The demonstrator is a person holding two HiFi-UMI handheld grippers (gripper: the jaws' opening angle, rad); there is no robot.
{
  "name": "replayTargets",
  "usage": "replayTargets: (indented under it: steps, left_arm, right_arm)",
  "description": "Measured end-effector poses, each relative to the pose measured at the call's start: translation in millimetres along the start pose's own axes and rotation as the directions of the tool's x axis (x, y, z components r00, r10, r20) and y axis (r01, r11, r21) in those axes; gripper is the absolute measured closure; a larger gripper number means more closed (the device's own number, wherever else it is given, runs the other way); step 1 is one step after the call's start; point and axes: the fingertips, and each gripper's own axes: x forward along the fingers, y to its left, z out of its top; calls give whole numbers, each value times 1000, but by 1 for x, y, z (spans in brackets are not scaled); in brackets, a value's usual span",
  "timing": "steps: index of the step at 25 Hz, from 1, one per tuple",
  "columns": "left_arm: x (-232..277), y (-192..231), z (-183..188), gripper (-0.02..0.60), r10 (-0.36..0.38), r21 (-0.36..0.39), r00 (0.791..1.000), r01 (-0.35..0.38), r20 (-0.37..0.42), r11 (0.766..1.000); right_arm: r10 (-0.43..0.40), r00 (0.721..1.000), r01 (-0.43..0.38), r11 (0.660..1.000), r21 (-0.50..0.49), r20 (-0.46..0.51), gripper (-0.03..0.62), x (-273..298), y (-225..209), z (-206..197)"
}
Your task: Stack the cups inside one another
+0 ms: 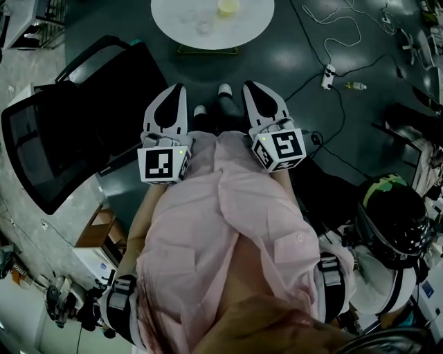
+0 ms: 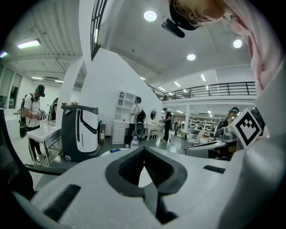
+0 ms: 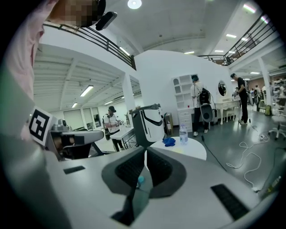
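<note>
Left gripper (image 1: 179, 90): held low against the person's pink shirt (image 1: 228, 235), nose pointing forward. In its own view (image 2: 144, 150) the jaws are pressed together at the tips, with nothing caught between them.
Right gripper (image 1: 248, 87): alongside the left one, pointing the same way. In its own view (image 3: 145, 150) the jaws are closed tip to tip and hold nothing. A small blue spot (image 3: 140, 180) shows in the slit behind the tips; I cannot tell what it is.
Cups: a yellowish cup (image 1: 228, 7) and a clear cup (image 1: 204, 28) stand ahead of both noses, well apart from them. The clear one is nearer and sits a little towards the left gripper's side. The two stand apart, not nested.
Round white table (image 1: 256, 24): under the cups, straight ahead of the two grippers.
Beyond the right jaws: a water bottle (image 3: 182, 133) with a blue thing (image 3: 169, 141) just beside it, both on that table.
Black chair (image 1: 62, 138): off the left gripper's outer side.
Cables (image 1: 346, 38): on the floor off the right gripper's outer side.
</note>
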Motion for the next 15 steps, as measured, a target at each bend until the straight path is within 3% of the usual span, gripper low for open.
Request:
replayTargets:
  steps: [5, 10, 15]
  left_arm:
    - [23, -2, 8, 566, 49, -42, 999, -49, 0, 998]
    - [46, -4, 18, 566, 105, -69, 994, -103, 28, 992]
    - [60, -4, 18, 566, 163, -77, 986, -160, 33, 984]
  right_arm:
    - [61, 998, -61, 998, 2, -10, 557, 16, -19, 10]
    - [211, 977, -212, 977, 15, 11, 557, 31, -24, 29]
    - [264, 965, -263, 964, -20, 5, 557, 43, -39, 36]
